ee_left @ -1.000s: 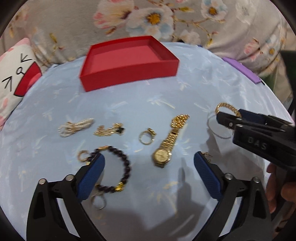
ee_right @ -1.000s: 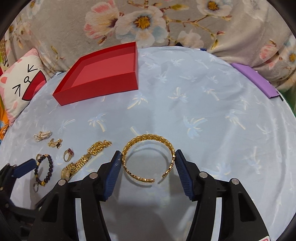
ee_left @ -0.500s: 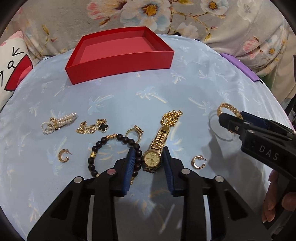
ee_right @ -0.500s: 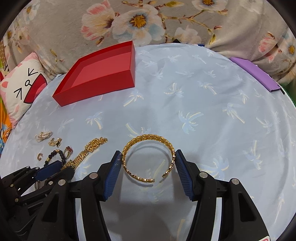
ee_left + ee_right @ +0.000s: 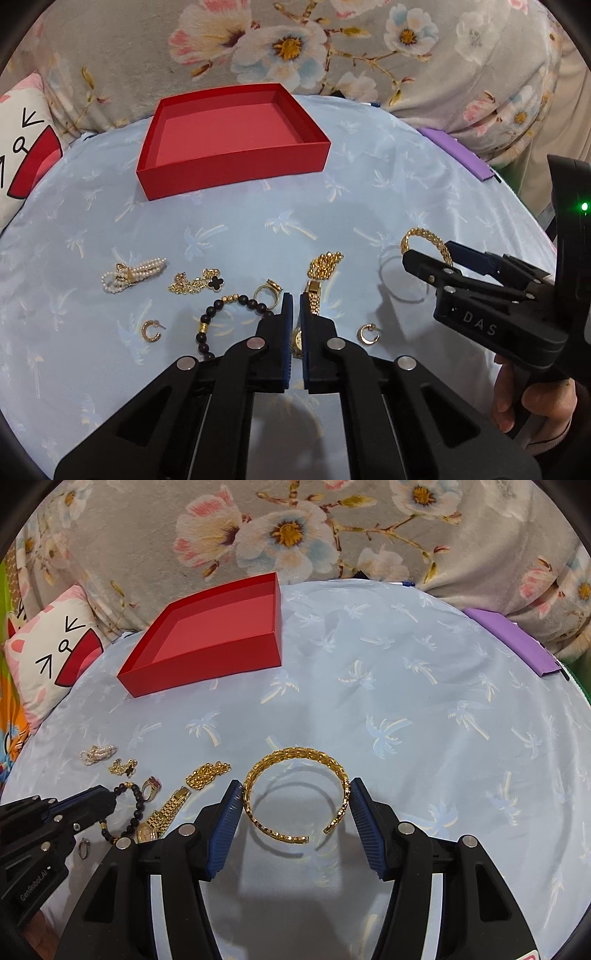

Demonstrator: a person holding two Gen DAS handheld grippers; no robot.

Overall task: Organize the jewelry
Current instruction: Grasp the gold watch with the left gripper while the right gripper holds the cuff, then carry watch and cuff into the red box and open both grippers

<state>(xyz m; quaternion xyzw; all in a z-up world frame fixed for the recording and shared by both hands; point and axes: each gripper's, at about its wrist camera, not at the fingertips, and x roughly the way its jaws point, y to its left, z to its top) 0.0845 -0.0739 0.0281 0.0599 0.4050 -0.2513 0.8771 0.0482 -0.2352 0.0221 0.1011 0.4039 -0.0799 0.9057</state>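
Gold cuff [image 5: 297, 797]: held between my right gripper's [image 5: 295, 814] blue pads [image 5: 223, 827], both pads touching its sides, its shadow on the cloth [image 5: 424, 709] beneath; its open gap faces me.
Right gripper: clamped on the cuff; in the left view its side reads "DAS".
Watch [image 5: 312, 295]: gold, lying on the cloth, its band running away from me; my left gripper's [image 5: 294, 306] blue pads [image 5: 286, 332] sit either side of the band.
Left gripper: pads nearly together; I cannot tell whether they press the watch. In the right view its body reads "GenRobot.AI".
Bead bracelet [image 5: 221, 317]: dark beads with gold spacers, just left of the watch.
Ring [image 5: 267, 290]: gold, between bracelet and watch; the right view shows a red stone.
Earrings: one gold hoop [image 5: 150, 329] to the left, another [image 5: 366, 333] right of the watch.
Clover chain [image 5: 195, 282]: gold with a black clover, near the pearl piece [image 5: 131, 275].
Red box [image 5: 229, 136]: open, at the far side of the cloth, well apart from the jewelry.
Purple strip [image 5: 509, 642]: at the cloth's far right edge.
Cushion [image 5: 51, 653]: a cartoon face, far left.
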